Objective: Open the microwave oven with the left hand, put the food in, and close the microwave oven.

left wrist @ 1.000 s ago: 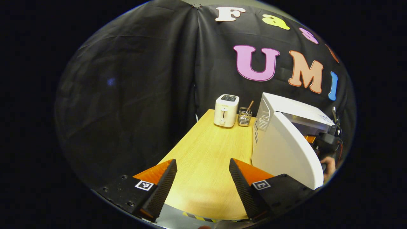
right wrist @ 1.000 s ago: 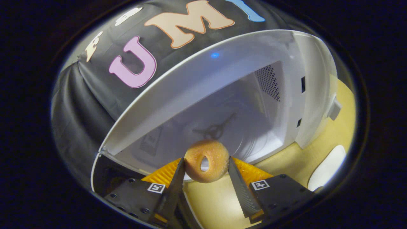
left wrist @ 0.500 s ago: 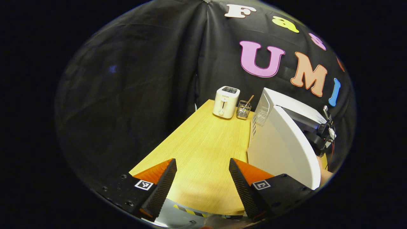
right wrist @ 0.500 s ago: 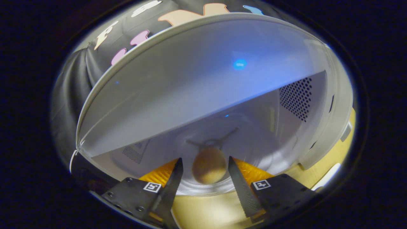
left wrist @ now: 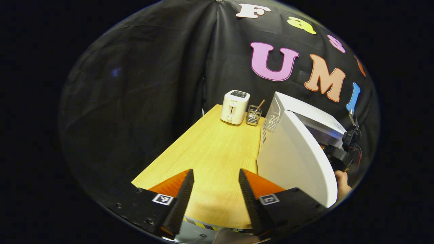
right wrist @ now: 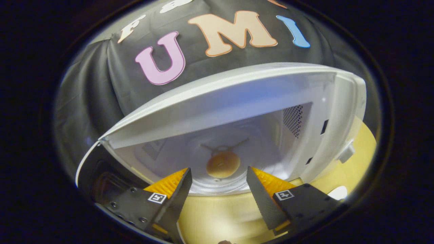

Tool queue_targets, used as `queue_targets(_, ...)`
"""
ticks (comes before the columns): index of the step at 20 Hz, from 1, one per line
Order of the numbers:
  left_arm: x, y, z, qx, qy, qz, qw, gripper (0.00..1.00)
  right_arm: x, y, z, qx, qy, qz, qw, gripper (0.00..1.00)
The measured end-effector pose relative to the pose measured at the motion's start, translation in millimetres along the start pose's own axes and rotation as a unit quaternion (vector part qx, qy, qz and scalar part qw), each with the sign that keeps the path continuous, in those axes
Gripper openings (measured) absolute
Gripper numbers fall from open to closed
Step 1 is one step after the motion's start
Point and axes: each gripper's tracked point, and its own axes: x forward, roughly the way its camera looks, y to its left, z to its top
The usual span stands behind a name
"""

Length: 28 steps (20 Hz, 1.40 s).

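Right gripper view: the right hand-held gripper [right wrist: 217, 189] is in front of the open microwave oven [right wrist: 305, 101], with its fingers spread wide and nothing between them.
Food: a round golden doughnut [right wrist: 222, 164] lies inside the oven on the glass turntable [right wrist: 264, 162], apart from both fingers.
Oven door: the door [right wrist: 101, 176] is swung open on the left side of the cavity in this view; its dark inner window shows at the lower left.
Desk: the yellow wooden desk [right wrist: 217, 217] lies below the right hand-held gripper, and something white [right wrist: 339, 193] lies on it at the right edge; I cannot tell what it is.
Left gripper view: the left hand-held gripper [left wrist: 213, 193] hovers over the near edge of the desk, fingers wide apart and empty.
Door from outside: the white door stands open just to the right of this hand-held gripper.
Far end of desk: a white toaster [left wrist: 234, 107] and a small wire holder [left wrist: 253, 115] stand side by side near the cloth wall.
Other hand: a hand [left wrist: 341, 181] holding the right hand-held gripper shows behind the door.
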Motion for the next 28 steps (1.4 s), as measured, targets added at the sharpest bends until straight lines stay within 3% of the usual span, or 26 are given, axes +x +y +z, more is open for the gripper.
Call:
queue_targets(2,3.3,-6.4,-5.2,0.008,0.011,-0.006,1.000,0.37,-15.6,2.4,4.4,-0.001,-0.002,0.008,1.000,1.00)
queue_targets(3,3.8,-9.2,-7.5,0.013,0.014,-0.008,1.000,0.28,-25.2,4.2,4.8,0.001,0.002,0.013,1.000,1.00)
queue_targets(4,5.4,-10.4,-6.5,0.019,0.013,-0.007,1.000,0.10,-34.6,4.1,6.7,0.001,0.002,0.016,1.000,0.99)
queue_targets(5,7.0,-8.3,-7.5,0.028,0.016,0.002,0.999,0.16,-42.9,2.6,9.6,0.000,0.000,0.014,1.000,1.00)
queue_targets(7,9.5,-8.0,-14.1,0.046,0.026,0.008,0.999,0.01,-62.1,-1.6,17.0,0.000,-0.010,0.012,1.000,1.00)
queue_targets(18,-15.8,-54.5,-20.8,0.121,0.029,-0.049,0.991,0.01,-157.4,-86.4,62.5,-0.011,-0.057,-0.065,0.996,1.00)
queue_targets(28,-35.3,-116.7,-29.4,0.143,0.042,-0.077,0.986,0.01,-202.2,-169.2,85.8,-0.009,-0.068,-0.110,0.992,1.00)
